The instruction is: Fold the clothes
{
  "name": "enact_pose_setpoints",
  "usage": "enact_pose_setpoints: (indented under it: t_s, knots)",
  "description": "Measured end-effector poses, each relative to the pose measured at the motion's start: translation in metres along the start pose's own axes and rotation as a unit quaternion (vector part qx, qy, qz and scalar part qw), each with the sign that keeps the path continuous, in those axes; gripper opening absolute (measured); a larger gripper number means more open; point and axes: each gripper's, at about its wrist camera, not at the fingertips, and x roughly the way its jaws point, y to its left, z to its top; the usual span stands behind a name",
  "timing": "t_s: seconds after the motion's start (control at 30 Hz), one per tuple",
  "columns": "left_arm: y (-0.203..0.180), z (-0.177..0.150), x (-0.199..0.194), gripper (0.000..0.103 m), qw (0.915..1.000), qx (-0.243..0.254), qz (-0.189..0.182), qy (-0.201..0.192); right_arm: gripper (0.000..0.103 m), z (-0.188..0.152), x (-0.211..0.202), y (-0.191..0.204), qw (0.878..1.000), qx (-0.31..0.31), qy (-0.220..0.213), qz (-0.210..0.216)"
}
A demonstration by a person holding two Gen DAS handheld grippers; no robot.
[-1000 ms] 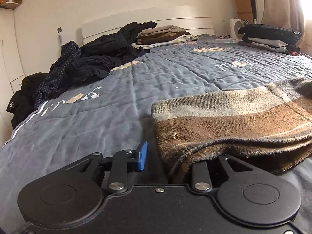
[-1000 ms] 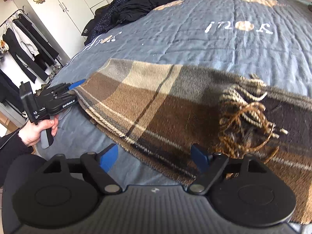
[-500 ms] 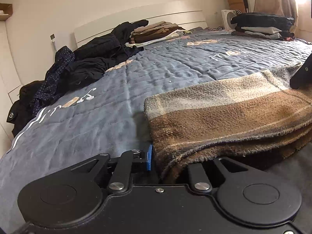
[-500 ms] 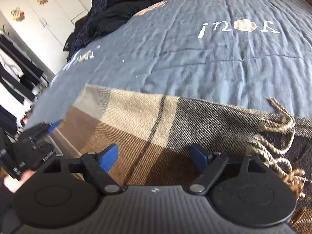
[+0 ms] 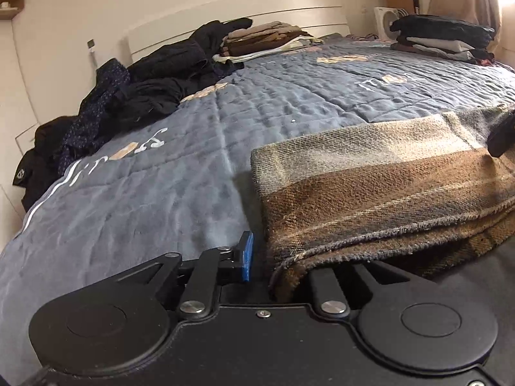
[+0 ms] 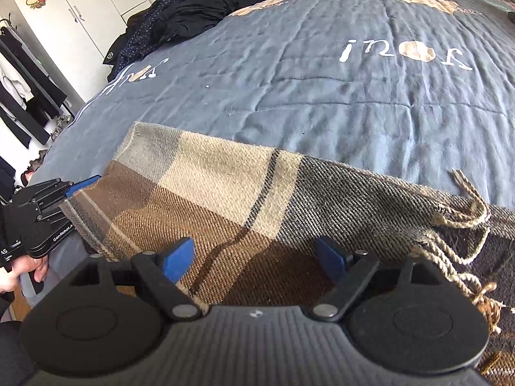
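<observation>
Your right hand-held gripper has dropped over plaid scarf, jaws spread; left hand-held gripper opening, scarf corner slipping free.

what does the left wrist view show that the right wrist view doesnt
Only the left wrist view: the headboard, a folded brown and beige stack beside it, a second folded stack near the curtain, and a white fan.

Only the right wrist view: the white wardrobe with cartoon stickers, dark clothes on a hanging rail, the scarf's fringe, and the person's hand under the left gripper.

Both: the plaid scarf, the blue quilt, and the heap of dark clothes.
</observation>
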Motion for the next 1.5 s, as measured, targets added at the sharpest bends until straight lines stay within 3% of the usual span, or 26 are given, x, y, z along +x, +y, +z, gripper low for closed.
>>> enact_pose_setpoints:
  t_s: [0.13, 0.2, 0.4, 0.57, 1.27, 1.4, 1.5]
  knots:
    - [0.001, -0.002, 0.001, 0.021, 0.9995, -0.029, 0.007, -0.006, 0.083, 0.002, -0.001, -0.002, 1.0, 0.008, 0.0, 0.005]
    - [0.003, -0.002, 0.002, 0.015, 0.9994, -0.033, 0.009, -0.012, 0.083, 0.002, 0.0, -0.001, 1.0, 0.005, 0.002, 0.003]
    - [0.01, 0.004, -0.004, 0.015, 0.999, 0.019, 0.028, -0.029, 0.085, 0.004, 0.006, 0.01, 1.0, -0.006, 0.006, -0.006]
    - [0.037, 0.001, -0.01, 0.014, 0.9977, 0.023, 0.056, -0.03, 0.085, 0.007, 0.014, 0.027, 1.0, -0.011, 0.011, 0.026]
    - [0.221, -0.032, -0.049, 0.014, 0.9806, 0.004, 0.196, 0.004, 0.085, 0.058, 0.111, 0.206, 0.987, -0.087, 0.048, 0.126]
    - [0.25, -0.039, -0.06, 0.014, 0.9767, -0.012, 0.214, 0.01, 0.085, 0.065, 0.126, 0.235, 0.984, -0.096, 0.054, 0.14]
    - [0.264, -0.047, -0.062, 0.014, 0.9775, -0.03, 0.207, 0.023, 0.085, 0.067, 0.134, 0.252, 0.983, -0.106, 0.058, 0.139]
